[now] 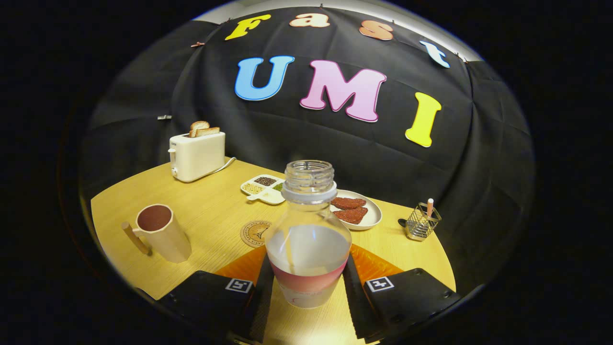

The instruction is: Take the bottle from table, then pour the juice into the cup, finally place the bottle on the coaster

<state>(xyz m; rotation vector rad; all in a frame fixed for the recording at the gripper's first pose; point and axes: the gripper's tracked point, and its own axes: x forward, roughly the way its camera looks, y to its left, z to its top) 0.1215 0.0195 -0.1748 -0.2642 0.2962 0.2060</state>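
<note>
Standing upright betw. the gripper (308,282) fingers is the bottle (308,239), clear plastic, cap off, open threaded neck up top, pale liquid filling roughly the lower half, pink-and-white label band near the base. Both fingers sit against the bottle's lower sides, so gripper looks clenched on it; bottle base is close to the table (210,215), can't tell if it's touching or lifted a bit.

Coaster (256,233), round, light brown w/ a printed emblem, lies flat just beyond the left finger, just beside the bottle. Cup (160,233), beige w/ side handle and dark reddish inside, stands further out on that same side, well apart from the bottle, looks tilted in the fisheye.

Behind the bottle: white divided tray (265,188) w/ seeds/grains in compartments, and a white plate (371,214) w/ two reddish-brown patties (349,209). Further back, cream toaster (197,154) w/ two toast slices sticking out of the slots, cord trailing along the table. On the side opp. the cup, a wire holder (421,222) w/ a stick-like item upright in it, a small dark spoon-like thing just beside it. Table is light wood.
</note>
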